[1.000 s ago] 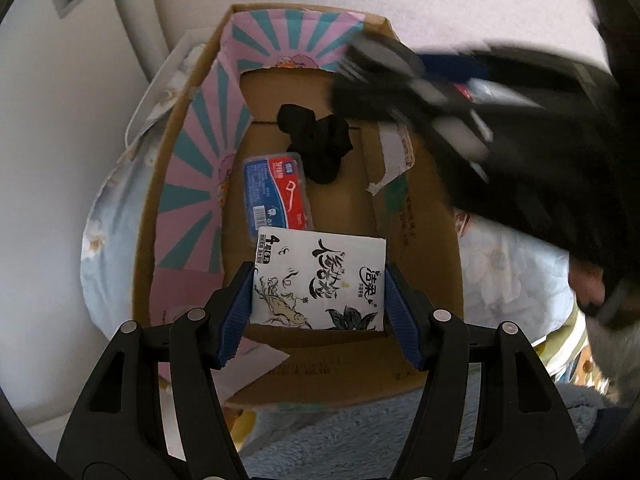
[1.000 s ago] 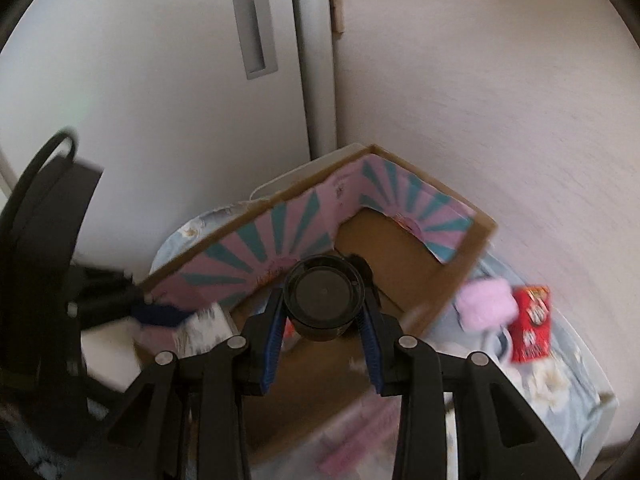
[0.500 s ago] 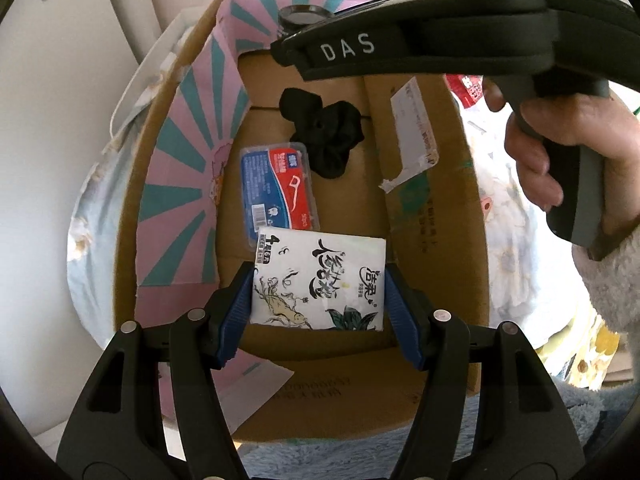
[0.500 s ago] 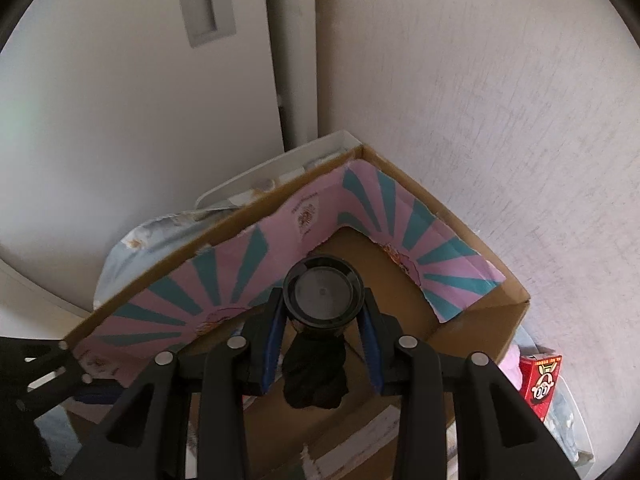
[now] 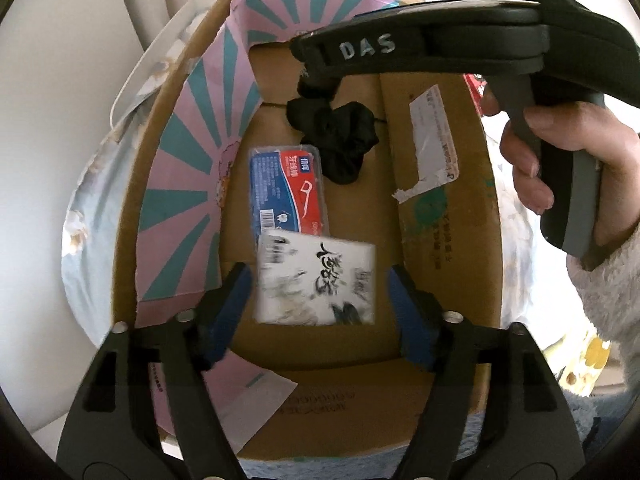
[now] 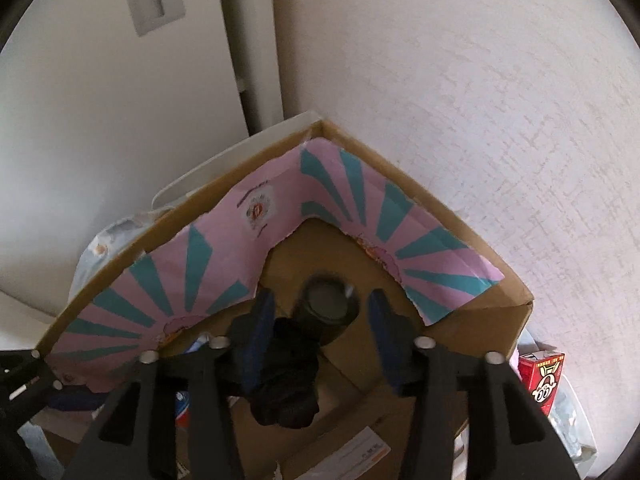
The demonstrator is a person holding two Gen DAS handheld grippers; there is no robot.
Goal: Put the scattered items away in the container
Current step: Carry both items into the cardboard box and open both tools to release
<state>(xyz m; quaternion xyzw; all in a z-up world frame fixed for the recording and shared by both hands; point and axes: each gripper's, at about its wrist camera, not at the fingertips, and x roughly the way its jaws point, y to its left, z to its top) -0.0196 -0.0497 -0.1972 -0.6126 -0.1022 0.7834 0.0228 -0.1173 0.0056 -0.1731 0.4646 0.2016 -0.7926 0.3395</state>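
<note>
A cardboard box with a pink and teal paper lining lies below both grippers. My left gripper is open above it. A white tissue pack with black lettering is blurred between its spread fingers, over the box floor. A blue and red floss box and a black cloth lie in the box. My right gripper is open over the box's far corner. A dark round jar is blurred between its fingers, beside the black cloth.
The box sits on a pale floral sheet against a white wall and a door frame. A red snack box lies outside the box at the right. A loose pink paper hangs over the near box edge.
Both grippers have opened. The tissue pack has left the left fingers and the jar has left the right fingers, both blurred and lower over the box. The right gripper moved further over the box.
</note>
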